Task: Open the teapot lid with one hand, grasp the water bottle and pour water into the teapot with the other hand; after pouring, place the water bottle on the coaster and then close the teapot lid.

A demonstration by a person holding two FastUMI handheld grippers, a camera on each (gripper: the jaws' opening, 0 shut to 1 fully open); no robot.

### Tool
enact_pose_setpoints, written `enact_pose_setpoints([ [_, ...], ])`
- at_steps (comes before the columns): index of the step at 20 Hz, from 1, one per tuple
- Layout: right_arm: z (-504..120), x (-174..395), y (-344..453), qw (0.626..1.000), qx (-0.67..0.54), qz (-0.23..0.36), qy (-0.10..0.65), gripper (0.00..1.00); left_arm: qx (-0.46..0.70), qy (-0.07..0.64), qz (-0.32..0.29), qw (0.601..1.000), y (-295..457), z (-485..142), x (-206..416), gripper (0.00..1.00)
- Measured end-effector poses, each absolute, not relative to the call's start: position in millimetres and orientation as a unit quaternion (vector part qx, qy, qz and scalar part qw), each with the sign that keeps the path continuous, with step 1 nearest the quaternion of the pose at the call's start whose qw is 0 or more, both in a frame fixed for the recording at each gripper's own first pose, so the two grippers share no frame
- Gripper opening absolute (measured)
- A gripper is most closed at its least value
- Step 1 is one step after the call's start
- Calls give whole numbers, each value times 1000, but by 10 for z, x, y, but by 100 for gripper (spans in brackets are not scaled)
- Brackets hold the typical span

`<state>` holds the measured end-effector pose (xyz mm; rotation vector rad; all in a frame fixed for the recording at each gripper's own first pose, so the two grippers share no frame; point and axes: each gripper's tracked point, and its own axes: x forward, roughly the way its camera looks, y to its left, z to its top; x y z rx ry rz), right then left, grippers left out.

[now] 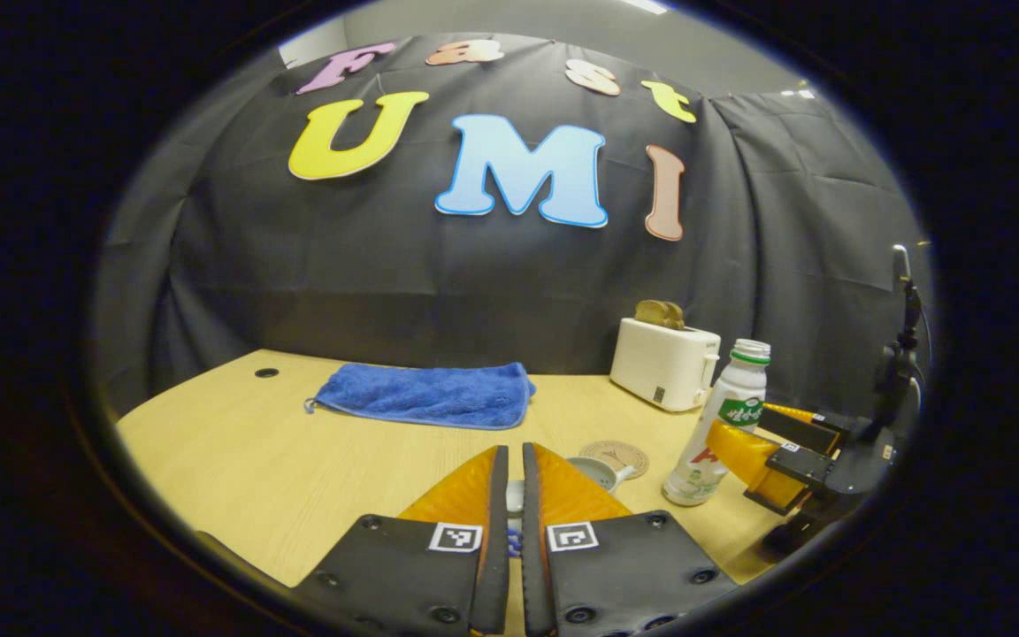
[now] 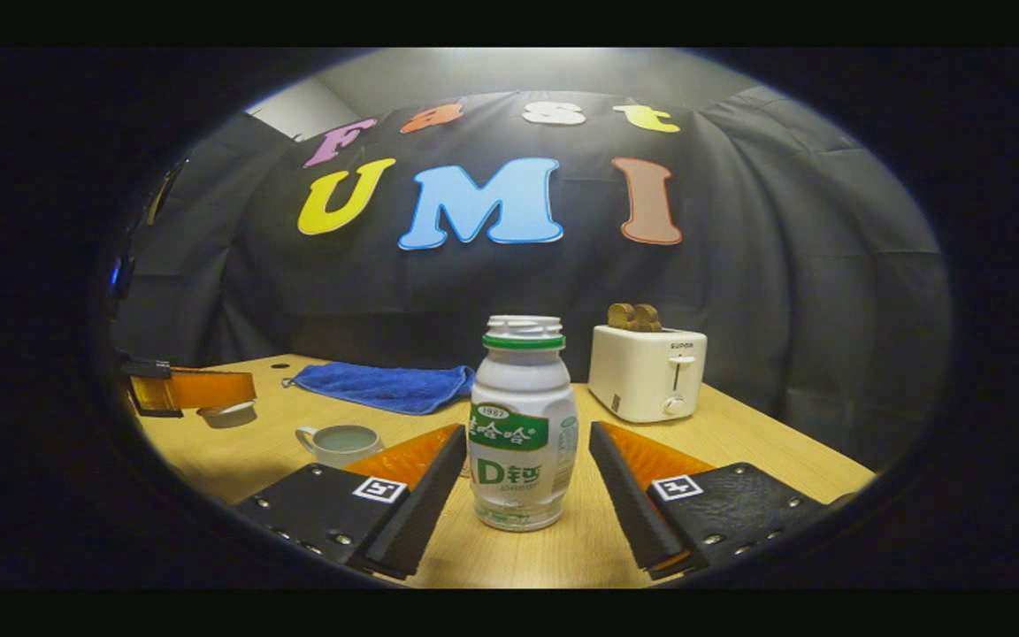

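While the left claw [image 1: 509, 460] pinches a round lid, the right claw [image 2: 523, 442] gapes around the smooth plastic bottle [image 2: 523, 425].

Wooden table [image 1: 235, 451], black cloth wall [image 1: 315, 257]

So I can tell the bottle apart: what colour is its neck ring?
Green, on the white bottle; clearest in the right gripper view.
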<state>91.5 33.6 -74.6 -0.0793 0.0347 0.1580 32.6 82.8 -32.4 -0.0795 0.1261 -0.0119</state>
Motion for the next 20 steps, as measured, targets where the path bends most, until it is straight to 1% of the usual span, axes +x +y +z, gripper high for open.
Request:
enact_pose_setpoints([
  [1, -739, 944, 335, 996, -42, 77, 18, 83, -39, 65, -6, 997, 810, -338, 317, 17],
  [2, -726, 966, 326, 996, -45, 76, 17, 90, -38, 65, -5, 997, 812, -337, 307, 13],
  [3, -733, 958, 330, 996, -45, 77, 17, 74, -38, 66, -4, 997, 815, -340, 300, 12],
  [5, -735, 946, 320, 996, -43, 80, 16, 74, -38, 64, -5, 997, 825, -329, 317, 13],
  [6, -716, 927, 309, 996, -42, 80, 14, 75, -38, 64, -5, 997, 822, -330, 330, 10],
  [7, -702, 925, 309, 996, -41, 81, 11, 72, -38, 64, -7, 997, 808, -329, 353, 17],
  [11, -536, 937, 306, 996, -47, 77, -13, 72, -36, 61, -15, 997, 746, -290, 462, 17],
  [12, -493, 934, 304, 996, -47, 77, -19, 71, -36, 60, -18, 997, 719, -284, 493, 13],
  [13, -456, 935, 302, 996, -48, 77, -24, 71, -35, 58, -23, 997, 692, -281, 529, 17],
  [14, -419, 944, 288, 996, -48, 76, -28, 72, -34, 57, -26, 997, 662, -264, 561, 13],
  [15, -388, 953, 284, 995, -46, 77, -32, 72, -32, 57, -29, 997, 639, -262, 596, 17],
  [16, -356, 960, 271, 996, -42, 76, -35, 72, -30, 55, -32, 998, 612, -249, 637, 13],
  [17, -332, 964, 267, 996, -39, 76, -39, 72, -29, 54, -37, 997, 577, -242, 678, 17],
  [18, -305, 967, 260, 996, -36, 74, -43, 72, -28, 53, -41, 997, 536, -235, 718, 13],
  [19, -279, 962, 234, 996, -33, 73, -46, 72, -26, 53, -45, 997, 498, -246, 765, 17],
  [20, -249, 958, 209, 996, -30, 72, -50, 72, -24, 52, -49, 997, 456, -249, 816, 17],
])
